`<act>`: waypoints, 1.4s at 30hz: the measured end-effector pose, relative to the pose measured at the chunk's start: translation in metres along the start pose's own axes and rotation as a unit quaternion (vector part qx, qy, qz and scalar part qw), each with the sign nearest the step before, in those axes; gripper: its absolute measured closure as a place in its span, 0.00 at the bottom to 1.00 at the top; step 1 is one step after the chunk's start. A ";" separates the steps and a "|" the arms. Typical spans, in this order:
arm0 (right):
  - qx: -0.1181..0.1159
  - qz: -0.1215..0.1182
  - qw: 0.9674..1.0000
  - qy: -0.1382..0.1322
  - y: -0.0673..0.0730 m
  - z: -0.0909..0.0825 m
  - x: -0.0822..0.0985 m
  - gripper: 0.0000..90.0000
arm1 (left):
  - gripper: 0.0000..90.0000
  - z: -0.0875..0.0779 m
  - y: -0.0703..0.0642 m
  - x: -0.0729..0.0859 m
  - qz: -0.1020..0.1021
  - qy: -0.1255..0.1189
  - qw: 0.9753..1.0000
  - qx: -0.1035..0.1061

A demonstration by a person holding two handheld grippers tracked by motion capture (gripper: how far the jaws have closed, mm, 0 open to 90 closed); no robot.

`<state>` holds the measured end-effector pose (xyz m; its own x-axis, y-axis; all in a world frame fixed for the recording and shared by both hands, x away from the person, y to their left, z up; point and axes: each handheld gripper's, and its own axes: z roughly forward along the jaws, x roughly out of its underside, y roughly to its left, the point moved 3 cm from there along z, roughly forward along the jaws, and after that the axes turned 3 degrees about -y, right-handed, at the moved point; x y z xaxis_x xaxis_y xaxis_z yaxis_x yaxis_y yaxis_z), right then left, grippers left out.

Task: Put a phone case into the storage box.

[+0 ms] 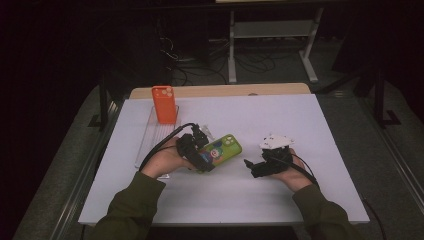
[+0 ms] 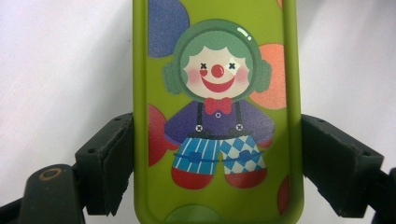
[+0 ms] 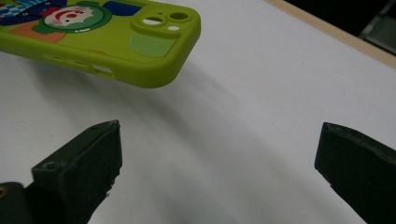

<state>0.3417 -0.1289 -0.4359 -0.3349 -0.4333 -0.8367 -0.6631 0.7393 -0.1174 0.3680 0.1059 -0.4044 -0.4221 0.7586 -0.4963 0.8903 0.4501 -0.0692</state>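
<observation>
A lime-green phone case (image 1: pixel 220 151) printed with a clown is held just above the white table, gripped across its lower end by my left gripper (image 1: pixel 200 156). In the left gripper view both black pads (image 2: pixel 109 163) press the case's (image 2: pixel 217 116) long edges. In the right gripper view the case's camera end (image 3: pixel 126 42) hovers over its shadow, up and left of my right gripper (image 3: pixel 217 172), whose jaws stand wide apart with bare table between them. That right gripper (image 1: pixel 252 167) sits a short way right of the case, pointing left. An orange phone case (image 1: pixel 164 104) stands upright at the back left.
A clear plastic tray (image 1: pixel 148 137) lies under and in front of the orange case. The white board (image 1: pixel 280 115) covers a wooden tabletop; its far edge shows tan (image 3: pixel 327 28). Dark floor, cables and a white frame (image 1: pixel 272 30) lie beyond.
</observation>
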 end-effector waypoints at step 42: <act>0.160 -0.343 0.925 -0.040 0.037 0.003 -0.004 0.00 | 0.18 0.005 -0.003 0.000 0.002 0.002 1.000 0.000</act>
<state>0.3201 -0.0987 -0.4385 0.1505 -0.8267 -0.5421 -0.4641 0.4251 -0.7771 0.3661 0.1023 -0.4079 -0.4193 0.7623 -0.4931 0.8918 0.4475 -0.0665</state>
